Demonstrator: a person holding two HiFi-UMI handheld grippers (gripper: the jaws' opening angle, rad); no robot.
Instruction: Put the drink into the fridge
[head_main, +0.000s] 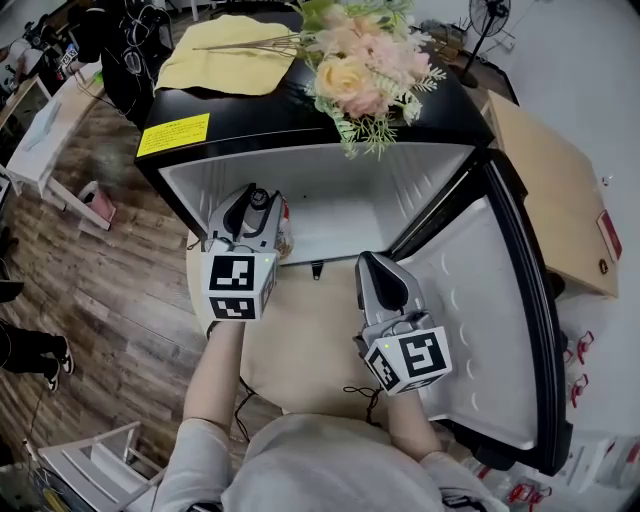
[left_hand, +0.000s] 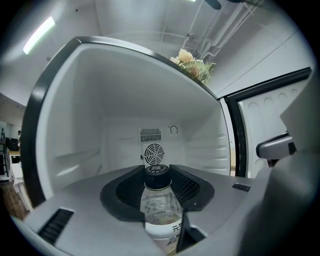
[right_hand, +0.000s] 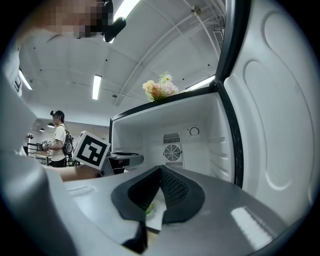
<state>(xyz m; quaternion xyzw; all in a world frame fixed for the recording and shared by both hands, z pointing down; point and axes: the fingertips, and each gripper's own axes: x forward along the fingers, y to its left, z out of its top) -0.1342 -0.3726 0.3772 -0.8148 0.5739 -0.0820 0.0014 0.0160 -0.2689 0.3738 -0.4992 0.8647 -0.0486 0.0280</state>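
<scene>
1. At the left, the left gripper (left_hand: 158, 169) pinches a clear plastic bottle with a black cap (left_hand: 159, 206). The bottle is upright between the jaws, at the mouth of the black mini fridge (head_main: 260, 110), facing its white inside.
2. On the fridge top lie a yellow cloth (head_main: 225, 55) and pale artificial flowers (head_main: 365, 70).
3. Further right, the right gripper (right_hand: 160, 170) — jaws pressed together, tips touching — hangs beside the open white-lined door (head_main: 480, 300).
</scene>
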